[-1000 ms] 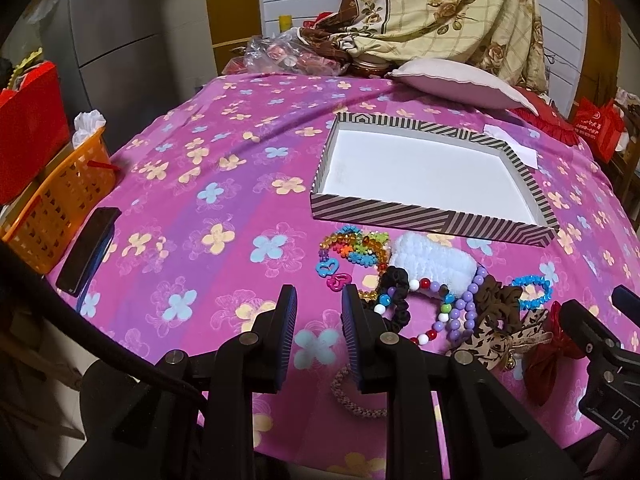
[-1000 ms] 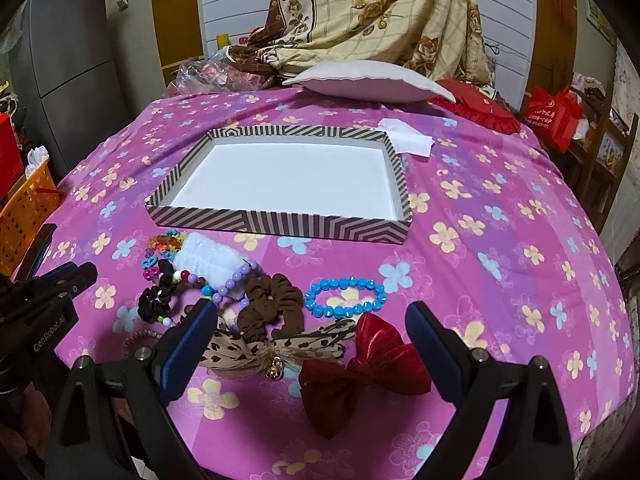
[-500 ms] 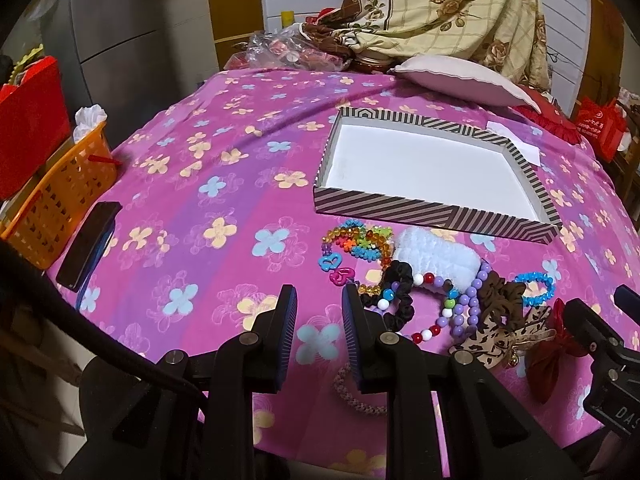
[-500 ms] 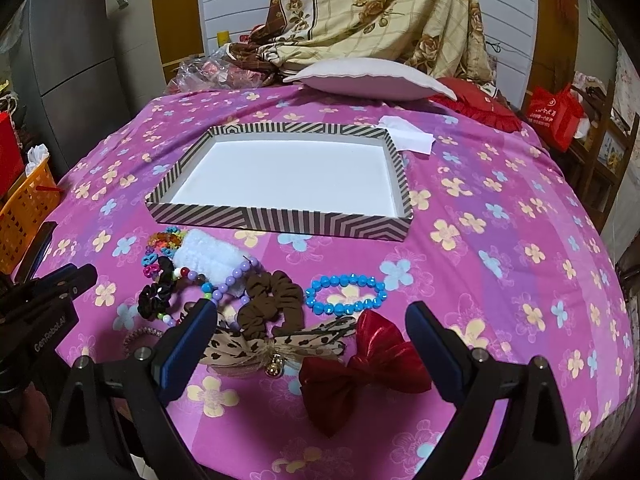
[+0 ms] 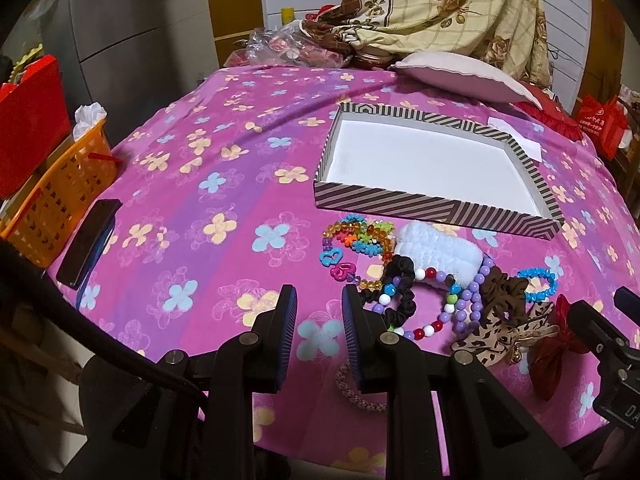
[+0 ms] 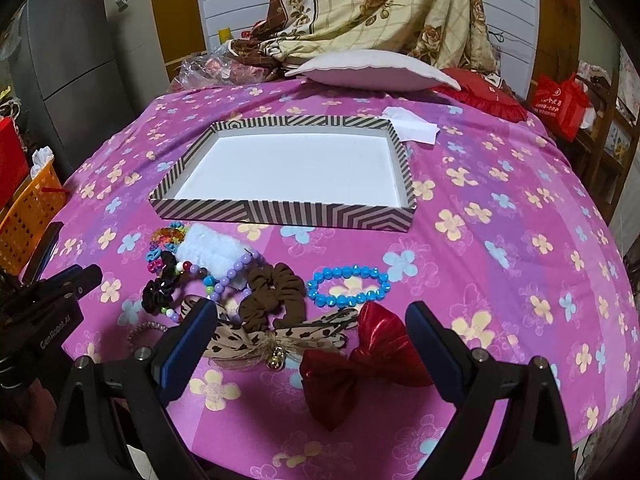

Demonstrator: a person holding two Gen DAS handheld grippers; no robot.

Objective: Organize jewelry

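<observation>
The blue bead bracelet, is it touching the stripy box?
Apart. In the right wrist view, the blue bead bracelet lies nearer the camera than the striped box, with a strip of pink flowered cloth between them.

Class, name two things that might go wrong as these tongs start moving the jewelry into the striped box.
1. The purple bead bracelet overlaps the brown scrunchie and black scrunchie; lifting one may drag the others.
2. The red bow lies near the cloth's front edge and might get knocked off.
</observation>
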